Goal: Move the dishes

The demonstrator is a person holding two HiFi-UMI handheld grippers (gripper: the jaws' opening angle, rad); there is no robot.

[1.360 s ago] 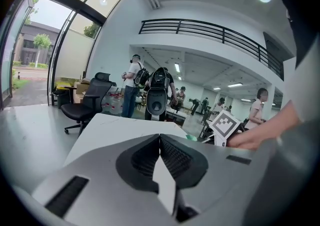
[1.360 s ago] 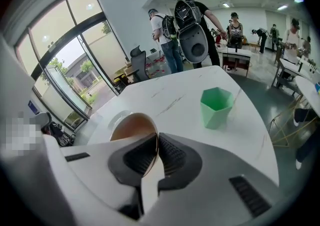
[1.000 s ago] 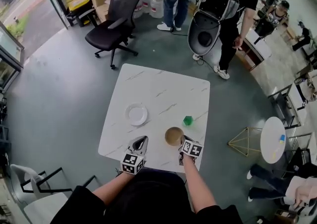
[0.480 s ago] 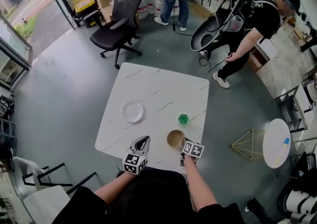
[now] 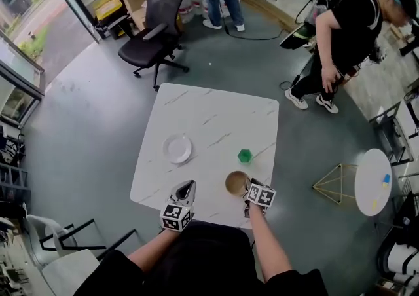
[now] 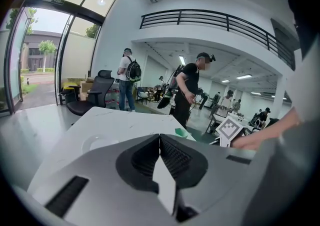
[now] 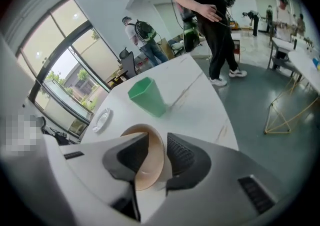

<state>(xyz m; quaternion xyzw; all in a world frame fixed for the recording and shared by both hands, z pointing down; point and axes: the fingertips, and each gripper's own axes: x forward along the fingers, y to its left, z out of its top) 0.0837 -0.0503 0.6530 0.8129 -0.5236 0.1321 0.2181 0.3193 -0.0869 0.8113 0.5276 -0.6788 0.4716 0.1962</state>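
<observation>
From the head view, the white counter [image 5: 216, 118] carries 3 things. A white plate [image 5: 178, 149] lies toward the left, a green cup [image 5: 245, 155] toward the right, and a tan bowl [image 5: 236, 182] near the edge closest to me. The bowl sits mouth up and is round, so it has no long axis. My right gripper [image 5: 249, 190] reaches its near right rim. My left gripper [image 5: 188, 188] hangs over the near edge, well apart from the plate. Only this view shows the black office chair [image 5: 154, 29] beyond the counter.

In the left gripper view, my left gripper [image 6: 160, 140] has its jaws clenched together, pad against pad, with nothing in them. Past them I see the counter [image 6: 115, 120], the plate [image 6: 95, 143] faintly at the left, the cup [image 6: 181, 131] farther off, and the marker cube [image 6: 229, 129] of my other gripper at the right. The bowl does not show here.

The right gripper view adds what the head view cannot. My right gripper [image 7: 156, 140] has just been opening its jaws, and they stand released. The bowl [image 7: 150, 170] has its near wall standing between them, close to the left pad, with a gap before the right one. Beyond stand the cup [image 7: 147, 97], upright with its mouth up, and the plate [image 7: 101, 119] far left.
</observation>
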